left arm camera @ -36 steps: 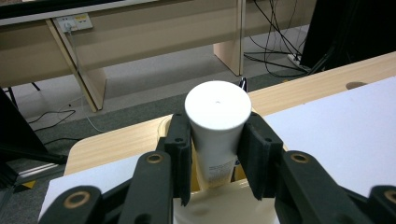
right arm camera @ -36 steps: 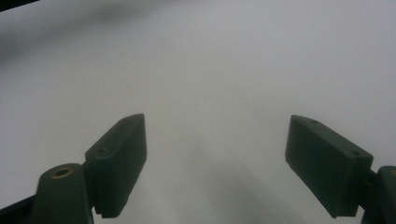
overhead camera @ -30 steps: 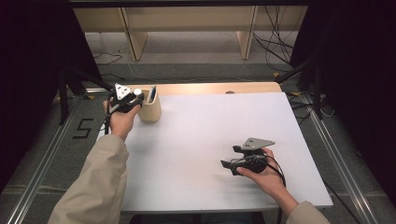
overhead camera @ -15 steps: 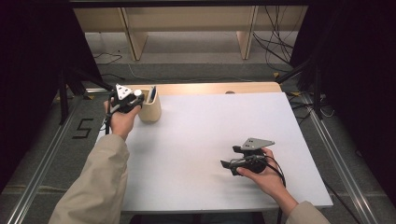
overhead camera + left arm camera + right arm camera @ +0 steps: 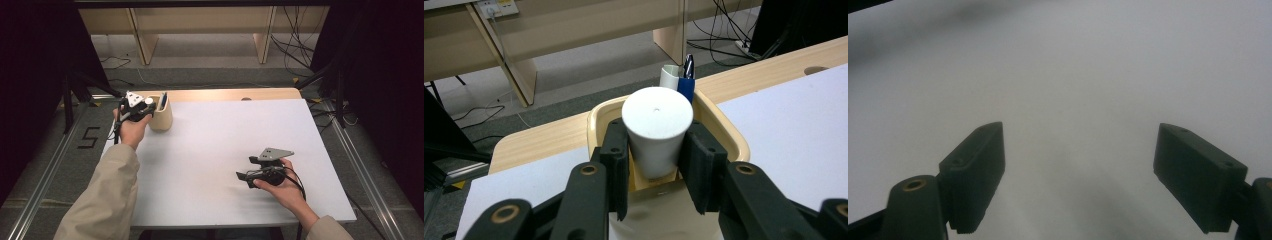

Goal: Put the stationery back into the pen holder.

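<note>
- White tapered plastic cylinder (image 5: 655, 131) sits clamped in our left gripper (image 5: 655, 165), over the beige oval holder (image 5: 729, 137) at the table's ten o'clock.
- Snagging the blue pen (image 5: 686, 80) could tip the holder.
- Our right gripper (image 5: 1079, 175) gapes, holding nothing, at five o'clock.

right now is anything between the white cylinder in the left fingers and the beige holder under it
Nothing visible does. The left gripper has its fingers closed on the white cylinder, right over the beige holder. A blue pen and a white tube stand at its far side.
</note>
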A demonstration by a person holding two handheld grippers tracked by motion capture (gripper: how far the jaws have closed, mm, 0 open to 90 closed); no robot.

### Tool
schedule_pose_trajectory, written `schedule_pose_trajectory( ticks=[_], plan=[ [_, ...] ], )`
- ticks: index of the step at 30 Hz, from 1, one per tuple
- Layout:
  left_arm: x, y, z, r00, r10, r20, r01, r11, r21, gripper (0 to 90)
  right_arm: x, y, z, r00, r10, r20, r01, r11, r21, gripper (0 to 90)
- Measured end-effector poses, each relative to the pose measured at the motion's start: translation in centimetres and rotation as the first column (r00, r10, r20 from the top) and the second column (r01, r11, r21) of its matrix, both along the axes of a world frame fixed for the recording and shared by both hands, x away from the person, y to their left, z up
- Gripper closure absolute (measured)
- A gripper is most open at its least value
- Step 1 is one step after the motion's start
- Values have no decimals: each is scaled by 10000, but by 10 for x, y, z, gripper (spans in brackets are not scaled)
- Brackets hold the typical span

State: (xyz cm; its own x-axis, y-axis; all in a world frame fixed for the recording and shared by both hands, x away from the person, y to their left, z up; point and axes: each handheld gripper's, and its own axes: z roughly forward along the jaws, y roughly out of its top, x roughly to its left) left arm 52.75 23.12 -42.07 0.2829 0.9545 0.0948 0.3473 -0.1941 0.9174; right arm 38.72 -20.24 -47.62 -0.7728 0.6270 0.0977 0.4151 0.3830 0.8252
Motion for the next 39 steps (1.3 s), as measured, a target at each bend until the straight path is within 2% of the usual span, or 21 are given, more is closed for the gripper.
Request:
schedule_pose_trajectory(
  ticks=[9, 18, 26, 34, 39],
  plan=[
    [-1, 2, 0, 10000, 76, -36, -75, 10000, 15, 653, 0, 0, 0, 10000, -10, -7, 10, 10000, 18, 215],
    [-8, 2, 10, 9989, 332, 338, -330, 9994, -55, 536, 0, 0, 0, 10000, 8, -5, -8, 10000, -41, 215],
    [-16, 3, 16, 9999, 122, 91, -117, 9988, -480, 449, 0, 0, 0, 10000, 5, 0, -5, 10000, -28, 215],
    [-27, 0, 20, 10000, -76, -37, 73, 9979, -641, 368, -1, 0, 1, 10000, -13, 22, 13, 10000, 10, 215],
    [-31, -2, 21, 9998, -212, -51, 208, 9977, -646, 351, -1, 0, 1, 10000, -13, 30, 13, 10000, 8, 215]
  ],
)
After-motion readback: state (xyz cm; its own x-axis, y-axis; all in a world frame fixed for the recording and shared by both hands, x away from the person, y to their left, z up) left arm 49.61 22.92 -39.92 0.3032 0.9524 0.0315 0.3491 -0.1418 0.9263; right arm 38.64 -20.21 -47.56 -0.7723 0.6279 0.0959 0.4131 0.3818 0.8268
